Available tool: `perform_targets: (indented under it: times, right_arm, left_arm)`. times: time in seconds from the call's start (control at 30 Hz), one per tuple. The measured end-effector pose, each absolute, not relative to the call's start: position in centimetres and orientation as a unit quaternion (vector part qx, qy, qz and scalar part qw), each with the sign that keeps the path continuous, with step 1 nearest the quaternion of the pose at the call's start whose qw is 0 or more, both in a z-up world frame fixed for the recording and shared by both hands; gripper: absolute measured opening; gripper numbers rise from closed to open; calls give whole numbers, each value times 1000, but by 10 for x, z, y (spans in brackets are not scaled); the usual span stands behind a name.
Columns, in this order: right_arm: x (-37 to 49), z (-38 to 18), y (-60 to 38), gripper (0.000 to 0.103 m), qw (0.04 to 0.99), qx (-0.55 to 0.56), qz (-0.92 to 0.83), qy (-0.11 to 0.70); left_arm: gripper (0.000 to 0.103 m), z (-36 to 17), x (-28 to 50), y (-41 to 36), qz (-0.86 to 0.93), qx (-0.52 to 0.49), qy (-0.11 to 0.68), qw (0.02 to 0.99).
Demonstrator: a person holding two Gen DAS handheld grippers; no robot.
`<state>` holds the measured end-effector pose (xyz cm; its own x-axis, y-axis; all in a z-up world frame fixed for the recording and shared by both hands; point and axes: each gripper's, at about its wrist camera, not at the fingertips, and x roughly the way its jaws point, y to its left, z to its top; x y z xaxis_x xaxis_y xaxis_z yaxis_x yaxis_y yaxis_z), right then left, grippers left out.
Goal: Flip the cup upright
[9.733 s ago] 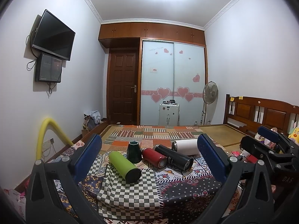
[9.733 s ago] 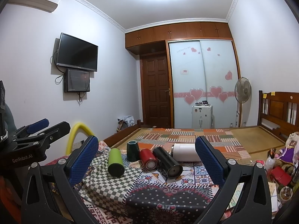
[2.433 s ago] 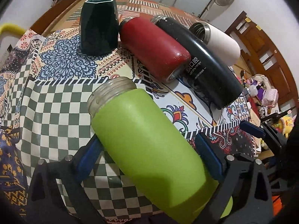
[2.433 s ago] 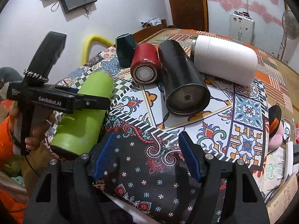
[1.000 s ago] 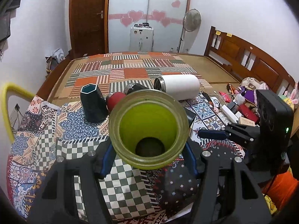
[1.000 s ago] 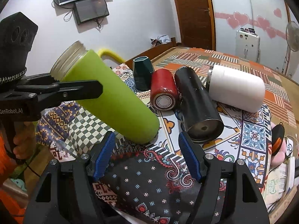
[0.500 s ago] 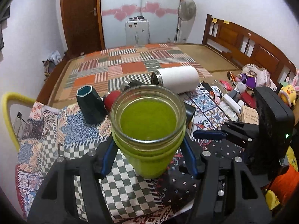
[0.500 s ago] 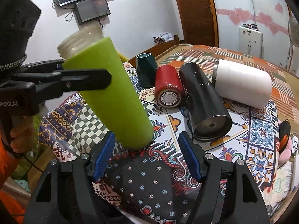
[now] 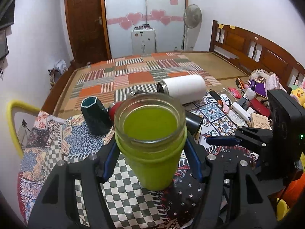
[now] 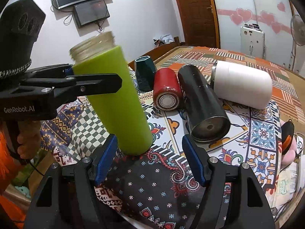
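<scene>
Green cup (image 10: 114,99) nearly upright, base on the patterned cloth (image 10: 162,181), clamped by left gripper (image 9: 150,152); release remains; right gripper (image 10: 148,158) wide, empty.

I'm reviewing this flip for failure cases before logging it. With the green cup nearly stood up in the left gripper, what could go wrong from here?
1. The green cup leans in the left gripper, its base on rumpled patchwork cloth; released now, it may topple.
2. If it falls right, it could strike the red bottle or black bottle lying close by and set them rolling.
3. The open right gripper sits right beside the base and might nudge it.
</scene>
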<state>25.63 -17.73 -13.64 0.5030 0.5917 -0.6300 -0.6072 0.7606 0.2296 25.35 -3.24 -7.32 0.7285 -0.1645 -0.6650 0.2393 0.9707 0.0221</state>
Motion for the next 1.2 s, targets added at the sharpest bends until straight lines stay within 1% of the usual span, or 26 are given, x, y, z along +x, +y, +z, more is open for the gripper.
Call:
perform_targets:
  times: [0.23,0.27,0.33,0.57,0.7,0.9,1.0,1.1,1.17,1.2]
  right_arm:
    - [248,-124,-181,67,881,-17,326,343]
    - [245,-121,-181,67,883,-19,323,339]
    - [237,-112,-182,67,891,-19,316,326]
    - [199,-70,-187,67,922,-17,286,261]
    - [166,-41,-190,68,943,-13,260,206]
    - [121,-8,-190,71,964,-6,229,133]
    - [101,3,-188,74,970,3,219,104]
    - [85,10,-187,75,975,9,208,83]
    - [77,11,-187,79,977,13,202,72]
    - [75,11,-186,80,977,16,199,69]
  left_arm:
    - [67,-56,231,-23,-104,33,326,939]
    - [68,-52,225,-21,-100,29,319,942]
    - [73,-42,211,-16,-94,26,297,950]
    - [74,-11,158,-3,-58,9,218,974]
    - [82,6,123,2,-34,3,169,985]
    - [89,25,75,10,-8,-7,108,994]
    - [92,28,56,13,3,-9,87,996]
    - [100,28,43,14,6,-14,75,997]
    - [100,27,36,13,6,-16,71,997]
    - [102,26,33,13,6,-16,71,997]
